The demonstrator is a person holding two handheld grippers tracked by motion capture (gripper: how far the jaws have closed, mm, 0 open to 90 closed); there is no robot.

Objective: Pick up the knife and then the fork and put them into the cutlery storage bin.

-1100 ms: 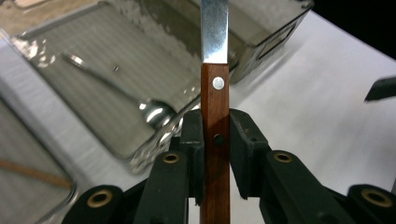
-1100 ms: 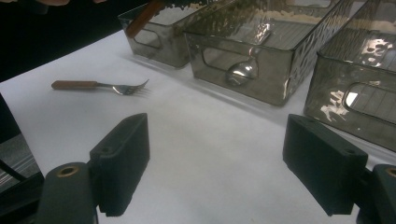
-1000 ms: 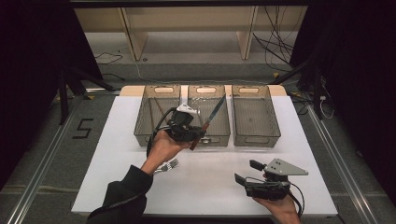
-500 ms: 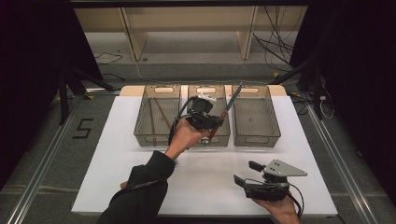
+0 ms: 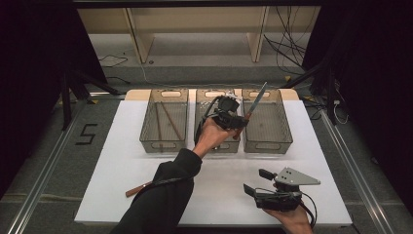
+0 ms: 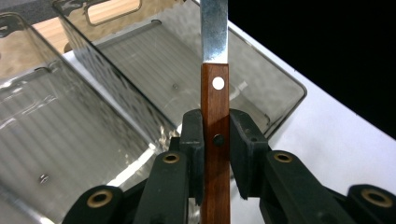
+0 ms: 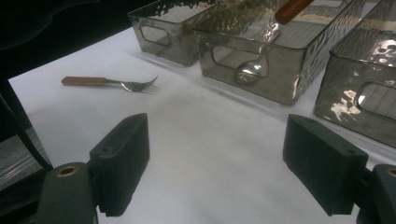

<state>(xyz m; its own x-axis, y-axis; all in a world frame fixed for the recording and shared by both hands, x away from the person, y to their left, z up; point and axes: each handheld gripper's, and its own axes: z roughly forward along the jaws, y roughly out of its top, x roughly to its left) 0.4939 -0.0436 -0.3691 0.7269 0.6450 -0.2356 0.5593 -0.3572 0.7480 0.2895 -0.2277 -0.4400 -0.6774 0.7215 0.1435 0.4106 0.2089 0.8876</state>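
The knife (image 6: 215,116) has a dark reddish-brown wooden handle with pale round rivets and a flat, bright steel blade. In the high view the knife (image 5: 255,103) runs its long axis on a slant, handle low toward 7 o'clock and blade tip up toward 1 o'clock, raised over the gap between the middle and right bins. In the left gripper view it stands straight up toward 12 o'clock between the jaws.

Going left to right across the white table (image 5: 117,146): three clear smoky bins stand side by side at the far edge. The left bin (image 5: 164,144) holds thin brown sticks (image 5: 165,120) — how many cannot be told. The middle bin (image 5: 215,146) shows a spoon (image 7: 252,69) behind its front wall in the right gripper view. The right bin (image 5: 268,144) lies just under the blade.

One fork (image 7: 112,83) with a wooden handle lies on the table at about 7 o'clock from the bins, well apart from them.

The left gripper (image 5: 235,122) pinches the knife handle, both pads pressed against the wood. The right gripper (image 5: 254,183) sits at about 5 o'clock near the table's front edge — its jaws spread wide with nothing between them, as the right gripper view shows.
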